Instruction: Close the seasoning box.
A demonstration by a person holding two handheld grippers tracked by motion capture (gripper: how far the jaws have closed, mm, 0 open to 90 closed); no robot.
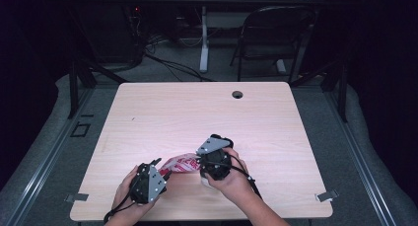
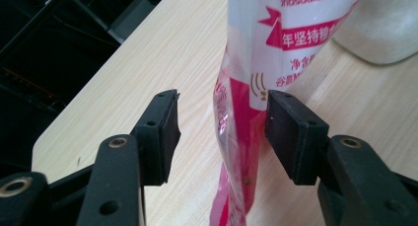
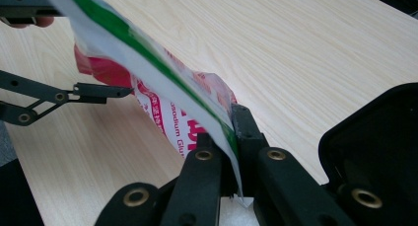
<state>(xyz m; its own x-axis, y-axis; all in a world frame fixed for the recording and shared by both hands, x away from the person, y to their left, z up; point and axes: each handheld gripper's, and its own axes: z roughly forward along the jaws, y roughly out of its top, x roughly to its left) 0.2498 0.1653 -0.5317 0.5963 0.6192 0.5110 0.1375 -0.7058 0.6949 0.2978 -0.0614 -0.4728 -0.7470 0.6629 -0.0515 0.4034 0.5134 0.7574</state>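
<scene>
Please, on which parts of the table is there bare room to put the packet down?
The far half of the table is bare up to the cable hole; so are the strips along its left and right edges. The crowded spot is near the front edge, where the left gripper and right gripper flank the red-and-white packet.

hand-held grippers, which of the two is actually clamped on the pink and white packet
The right hand-held gripper: its jaws pinch the packet's edge. The left hand-held gripper stands open, the packet between its pads but unpressed.
</scene>
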